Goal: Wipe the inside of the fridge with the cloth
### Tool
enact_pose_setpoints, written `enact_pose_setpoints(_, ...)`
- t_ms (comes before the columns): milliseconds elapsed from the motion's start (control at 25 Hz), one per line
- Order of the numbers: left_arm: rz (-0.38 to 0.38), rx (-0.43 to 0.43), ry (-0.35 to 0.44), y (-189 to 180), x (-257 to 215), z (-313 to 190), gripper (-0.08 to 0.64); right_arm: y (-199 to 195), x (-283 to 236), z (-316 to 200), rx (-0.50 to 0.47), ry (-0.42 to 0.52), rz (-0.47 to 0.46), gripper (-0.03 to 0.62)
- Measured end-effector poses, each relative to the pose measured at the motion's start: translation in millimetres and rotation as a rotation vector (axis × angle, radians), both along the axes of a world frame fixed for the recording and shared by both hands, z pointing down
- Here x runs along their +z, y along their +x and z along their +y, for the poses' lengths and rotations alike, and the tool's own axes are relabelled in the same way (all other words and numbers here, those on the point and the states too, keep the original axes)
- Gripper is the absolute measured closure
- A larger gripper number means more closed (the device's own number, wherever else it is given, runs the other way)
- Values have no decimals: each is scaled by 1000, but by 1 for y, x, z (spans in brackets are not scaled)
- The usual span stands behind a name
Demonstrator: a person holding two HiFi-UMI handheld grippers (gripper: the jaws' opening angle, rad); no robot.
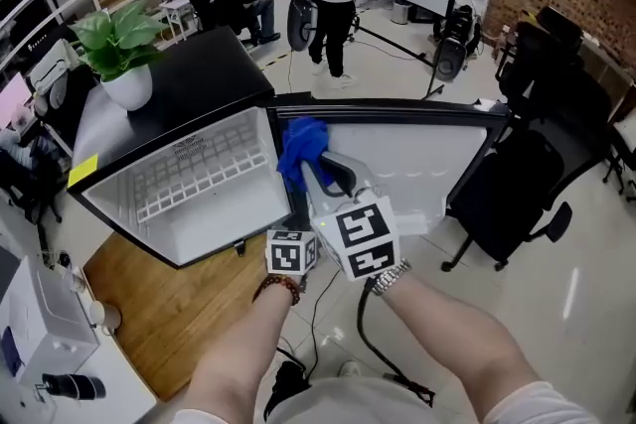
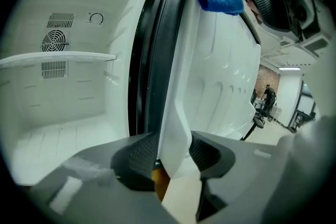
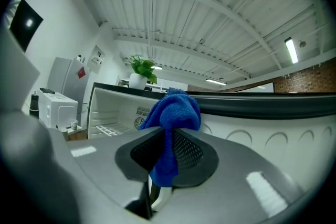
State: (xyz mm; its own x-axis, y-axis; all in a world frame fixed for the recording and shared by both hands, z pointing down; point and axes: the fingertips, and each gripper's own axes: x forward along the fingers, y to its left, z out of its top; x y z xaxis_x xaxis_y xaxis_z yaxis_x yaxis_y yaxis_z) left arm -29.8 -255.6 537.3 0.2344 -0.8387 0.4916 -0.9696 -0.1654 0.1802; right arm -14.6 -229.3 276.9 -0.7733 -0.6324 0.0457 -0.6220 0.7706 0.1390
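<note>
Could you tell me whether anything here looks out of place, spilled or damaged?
Nothing stands out: the fridge is open with no spill inside, its wire shelf straight, the potted plant upright on top, the blue cloth pinched in the right gripper.

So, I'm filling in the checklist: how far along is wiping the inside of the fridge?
Done: the white-lined door of the small black-topped fridge stands open, and the right gripper is shut on the blue terry cloth. In hand: the left gripper has its open jaws astride the door's edge; the cloth is up by the door, outside the compartment. Left: all the wiping, white wire shelf included.
</note>
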Motion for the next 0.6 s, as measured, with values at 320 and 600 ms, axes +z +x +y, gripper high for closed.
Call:
enact_pose_setpoints(320, 14, 0, -8, 10, 4, -5, 416, -2, -3, -3, 62, -18, -16, 543)
enact_pose_setpoints(600, 4, 9, 2, 9, 1, -6, 419, 20, 3, -17, 135, -44, -31, 545)
